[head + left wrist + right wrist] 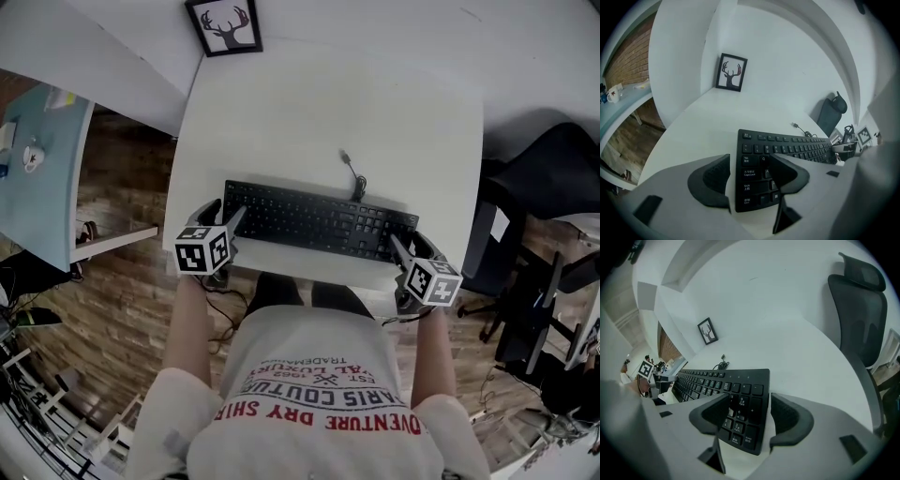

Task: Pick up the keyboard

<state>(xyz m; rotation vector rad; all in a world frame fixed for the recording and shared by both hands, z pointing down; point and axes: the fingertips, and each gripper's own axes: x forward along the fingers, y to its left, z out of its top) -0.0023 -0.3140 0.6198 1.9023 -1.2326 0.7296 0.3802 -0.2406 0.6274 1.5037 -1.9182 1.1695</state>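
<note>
- Straddling the left end of the keyboard [319, 222], the left gripper [750, 164] held its jaws wide apart, gripping nothing.
- Right gripper [749, 401], likewise spread wide and empty, straddled the keypad end.
- Keyboard lay flat near the front edge of the white table [281, 112], its cable [352, 173] behind it.
- Framed antler picture [223, 26] stood at the far corner.

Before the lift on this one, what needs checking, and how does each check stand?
1. Left gripper straddles the keyboard's left end, jaws open: ok.
2. Right gripper straddles its right end, jaws open: ok.
3. Pads clamped on the keyboard: not ok, neither gripper presses on it yet.
4. Keyboard lies flat on the table: ok.
5. Cable end lies loose on the table: ok.
</note>
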